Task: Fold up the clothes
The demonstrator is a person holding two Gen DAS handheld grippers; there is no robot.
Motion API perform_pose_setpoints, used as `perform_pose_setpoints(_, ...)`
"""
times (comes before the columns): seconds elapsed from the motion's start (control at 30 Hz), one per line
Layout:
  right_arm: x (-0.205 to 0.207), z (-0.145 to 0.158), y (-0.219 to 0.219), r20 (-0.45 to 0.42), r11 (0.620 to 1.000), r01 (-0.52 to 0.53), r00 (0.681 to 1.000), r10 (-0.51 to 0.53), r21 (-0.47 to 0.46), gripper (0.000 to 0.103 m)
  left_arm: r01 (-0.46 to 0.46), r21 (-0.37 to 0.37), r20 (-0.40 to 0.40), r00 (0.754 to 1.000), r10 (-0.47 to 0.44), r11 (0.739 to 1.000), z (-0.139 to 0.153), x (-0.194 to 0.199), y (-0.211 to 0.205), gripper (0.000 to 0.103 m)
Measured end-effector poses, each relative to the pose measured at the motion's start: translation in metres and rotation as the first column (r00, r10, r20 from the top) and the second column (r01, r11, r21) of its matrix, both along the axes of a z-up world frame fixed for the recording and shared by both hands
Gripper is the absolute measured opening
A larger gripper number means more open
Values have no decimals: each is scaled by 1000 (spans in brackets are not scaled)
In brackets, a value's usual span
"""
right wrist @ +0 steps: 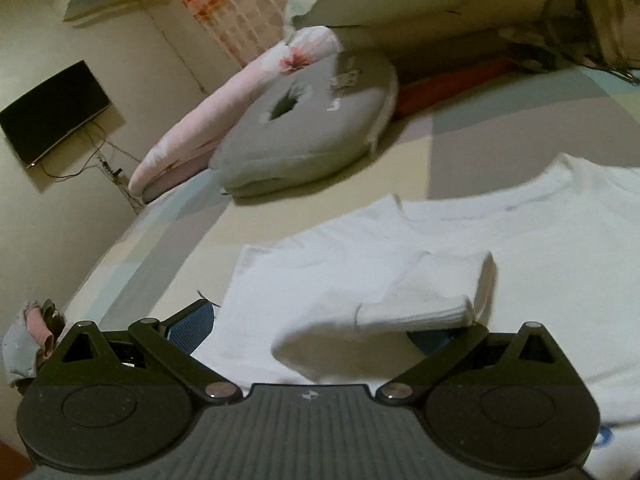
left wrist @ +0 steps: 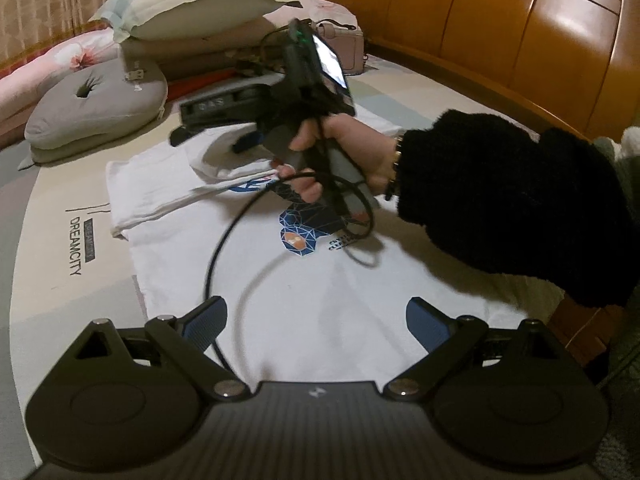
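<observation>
Now both hand-held grippers are spread wide: left hand-held gripper (left wrist: 316, 326) low-centre over the white T-shirt (left wrist: 320, 280), right hand-held gripper (right wrist: 320, 330) at the folded-in sleeve (right wrist: 432, 296), probably lining up the next fold.

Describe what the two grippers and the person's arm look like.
Both the left gripper and right gripper are black, with ribbed bodies, round pivot housings, silver screws and blue textured pads. A black cable trails off one. The arm wears a fuzzy black sleeve and a bracelet.
</observation>
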State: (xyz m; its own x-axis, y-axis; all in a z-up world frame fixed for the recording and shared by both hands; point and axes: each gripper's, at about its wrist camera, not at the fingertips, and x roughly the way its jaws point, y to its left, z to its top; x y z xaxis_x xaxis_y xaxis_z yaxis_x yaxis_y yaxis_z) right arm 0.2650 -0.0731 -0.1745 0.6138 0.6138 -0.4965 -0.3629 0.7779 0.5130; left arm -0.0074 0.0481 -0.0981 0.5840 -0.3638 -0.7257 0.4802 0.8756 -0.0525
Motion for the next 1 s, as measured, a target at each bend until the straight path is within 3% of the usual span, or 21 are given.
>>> perform_pose_setpoints(0.3, 1, 21, 82, 124, 975, -214, 968, 219, -53, 103, -28, 8, 3, 1000, 28, 1000, 5, -7, 6, 96)
perform_pose_setpoints(0.47, -8, 27, 78, 155, 966, -230, 957, 247, -119, 103, -34, 14, 4, 999, 34, 999, 6, -8, 7, 96)
perform_pose_setpoints(0.67, -4, 39, -1, 164, 965, -77, 979, 121, -251, 103, -5, 11, 17, 1000, 5, 1000, 10, -10, 0, 96)
perform_pose_setpoints(0.83, -11, 39, -102, 163, 929, 95, 986, -38, -359, 103, 29, 10, 42, 999, -30, 1000, 13, -13, -12, 96)
perform_pose_setpoints(1.0, -35, 38, -203, 167, 889, 288, 956, -242, -357, 98, 33, 1, 37, 999, -33, 999, 9, -4, -19, 97)
